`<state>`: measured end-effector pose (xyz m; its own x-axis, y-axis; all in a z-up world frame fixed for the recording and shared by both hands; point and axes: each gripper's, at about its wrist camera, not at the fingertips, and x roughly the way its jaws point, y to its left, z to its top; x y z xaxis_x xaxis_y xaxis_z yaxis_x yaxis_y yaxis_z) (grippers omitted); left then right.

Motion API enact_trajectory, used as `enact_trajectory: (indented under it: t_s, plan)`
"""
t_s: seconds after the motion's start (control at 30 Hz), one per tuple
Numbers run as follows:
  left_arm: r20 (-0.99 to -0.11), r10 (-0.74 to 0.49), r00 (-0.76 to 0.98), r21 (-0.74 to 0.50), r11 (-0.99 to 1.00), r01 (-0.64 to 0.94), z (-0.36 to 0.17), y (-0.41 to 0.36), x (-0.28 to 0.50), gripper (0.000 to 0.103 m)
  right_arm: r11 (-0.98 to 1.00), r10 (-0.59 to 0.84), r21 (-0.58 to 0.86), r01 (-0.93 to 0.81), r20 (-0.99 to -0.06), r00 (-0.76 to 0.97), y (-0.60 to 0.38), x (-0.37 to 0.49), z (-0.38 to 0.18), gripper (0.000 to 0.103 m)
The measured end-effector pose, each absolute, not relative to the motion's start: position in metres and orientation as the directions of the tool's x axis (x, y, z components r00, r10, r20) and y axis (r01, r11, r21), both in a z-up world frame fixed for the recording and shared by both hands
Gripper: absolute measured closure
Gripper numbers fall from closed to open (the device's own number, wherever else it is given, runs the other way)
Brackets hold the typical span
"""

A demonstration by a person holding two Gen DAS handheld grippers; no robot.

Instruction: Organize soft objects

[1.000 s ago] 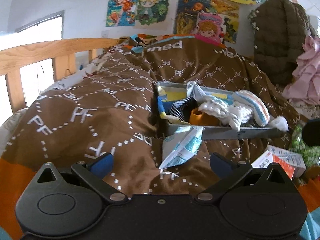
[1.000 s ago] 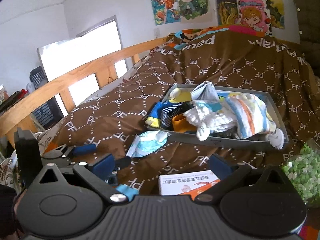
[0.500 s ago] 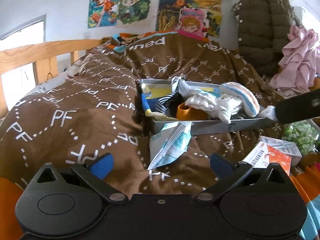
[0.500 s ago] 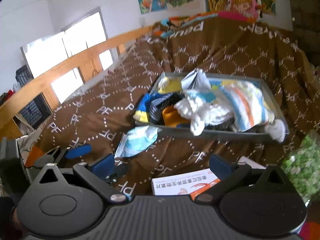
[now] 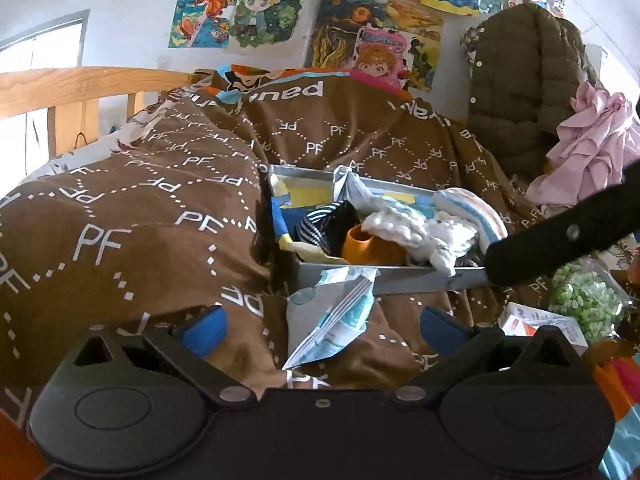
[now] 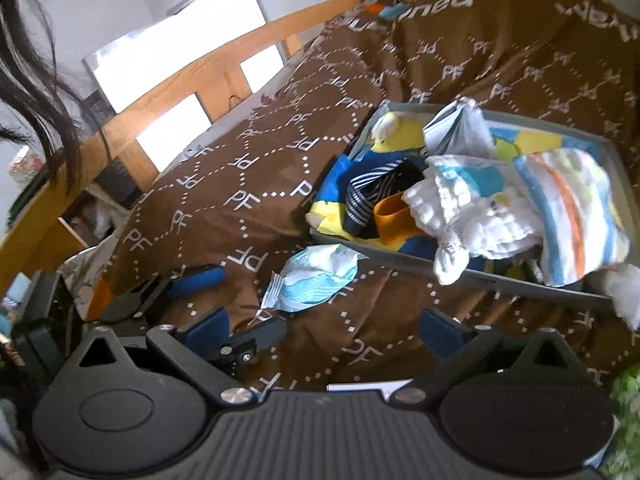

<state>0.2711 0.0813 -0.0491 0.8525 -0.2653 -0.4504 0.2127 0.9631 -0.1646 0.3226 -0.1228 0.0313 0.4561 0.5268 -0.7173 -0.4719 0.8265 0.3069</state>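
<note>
A grey tray (image 5: 400, 280) lies on the brown bedspread, heaped with soft things: a striped sock (image 5: 320, 226), an orange piece (image 5: 372, 246), a white cloth (image 5: 416, 230) and a striped towel (image 6: 568, 212). A blue-white plastic packet (image 5: 336, 316) lies on the bedspread against the tray's front wall. My left gripper (image 5: 322, 326) is open, its blue pads on either side of the packet, just short of it. My right gripper (image 6: 324, 328) is open above the bedspread, facing the tray (image 6: 500, 280) and the packet (image 6: 316, 280). The left gripper (image 6: 244, 300) shows at its lower left.
A white and orange box (image 5: 536, 322) and a bag of green bits (image 5: 588, 300) lie at the right. A dark jacket (image 5: 520, 80) and pink cloth (image 5: 588, 140) hang behind. A wooden bed rail (image 6: 200, 76) runs along the left. A black part of the right gripper (image 5: 560, 236) crosses the tray's right end.
The left gripper has moved closer to the packet. The right gripper has moved forward and tipped down over the tray. Both stayed open.
</note>
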Motion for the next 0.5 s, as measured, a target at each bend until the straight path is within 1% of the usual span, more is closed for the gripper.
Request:
enact_trajectory:
  t_s: [0.07,0.13,0.23,0.3,0.43,0.5]
  plan:
    - [-0.453,-0.268,0.850,-0.170,0.962,0.213,-0.050,0.082,0.273,0.001,0.786,0.564,0.319,-0.529,-0.722,0.402,-0.125,0.326,0.028,0.000]
    - [-0.443,-0.275,0.853,-0.170,0.960,0.222,-0.049,0.082,0.275,0.001,0.730,0.590,0.291,-0.619,-0.724,0.357,-0.125,0.327,0.026,0.000]
    - [-0.424,-0.288,0.859,-0.153,0.957,0.246,-0.049,0.079,0.277,0.001,0.622,0.650,0.267,-0.736,-0.701,0.295,-0.129,0.335,0.027,0.000]
    - [-0.428,-0.280,0.859,-0.142,0.960,0.242,-0.052,0.075,0.278,0.001,0.601,0.661,0.256,-0.757,-0.692,0.291,-0.134,0.345,0.027,0.000]
    - [-0.438,-0.289,0.851,-0.142,0.957,0.252,-0.059,0.072,0.283,0.001,0.539,0.758,0.345,-0.768,-0.596,0.265,-0.153,0.363,0.029,0.000]
    - [-0.433,-0.284,0.855,-0.128,0.959,0.253,-0.062,0.069,0.283,0.001,0.519,0.773,0.358,-0.777,-0.585,0.247,-0.161,0.371,0.029,0.000]
